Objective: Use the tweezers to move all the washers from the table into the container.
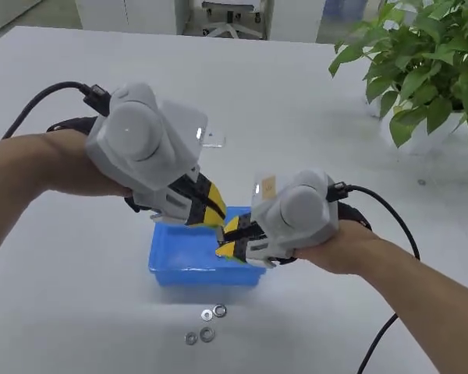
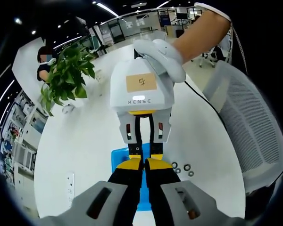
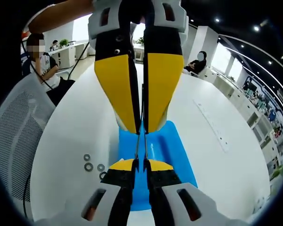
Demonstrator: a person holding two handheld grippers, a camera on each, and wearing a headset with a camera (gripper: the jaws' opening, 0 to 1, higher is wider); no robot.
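Left gripper [image 1: 210,210] and right gripper [image 1: 230,238] meet nose to nose over the blue container [image 1: 168,261], jaws of both pinching the thin tweezers [image 3: 140,141]. Four small silver washers [image 1: 207,334] lie on the white desk [image 1: 296,101] just beside it.

Head view looks down from above; the gripper views face each other closely, sharing the container [image 1: 195,276].

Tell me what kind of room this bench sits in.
Most likely an open-plan office or lab: a big white table with a mesh office chair beside it, a potted plant, and more desks under ceiling strip lights behind.
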